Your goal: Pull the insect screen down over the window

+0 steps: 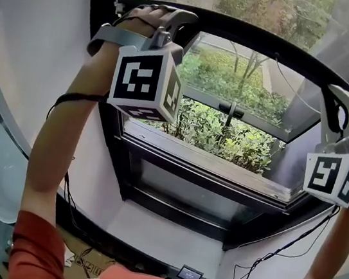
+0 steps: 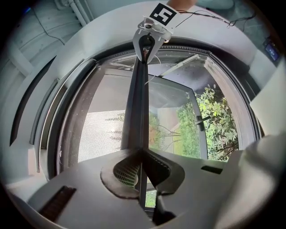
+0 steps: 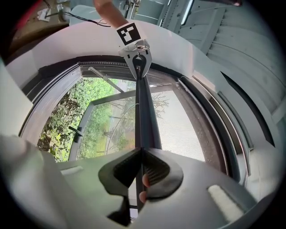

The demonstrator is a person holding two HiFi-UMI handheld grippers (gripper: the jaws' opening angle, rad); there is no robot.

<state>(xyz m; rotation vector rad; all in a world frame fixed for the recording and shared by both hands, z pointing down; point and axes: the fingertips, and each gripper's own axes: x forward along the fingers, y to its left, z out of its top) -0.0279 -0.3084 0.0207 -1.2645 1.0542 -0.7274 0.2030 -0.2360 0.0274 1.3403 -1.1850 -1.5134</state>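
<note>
The left gripper is clamped on the insect screen's dark pull bar, its jaws pinched onto the bar's thin edge. The right gripper grips the same bar at its other end in the same way. In the head view the bar runs across the upper part of the window frame, from the left gripper to the right gripper, both arms raised. To one side of the bar the grey mesh is stretched out; to the other lies the open sash and green shrubs. A white curved wall surrounds the opening. Below it is a white sill with a small black device and trailing cables.
</note>
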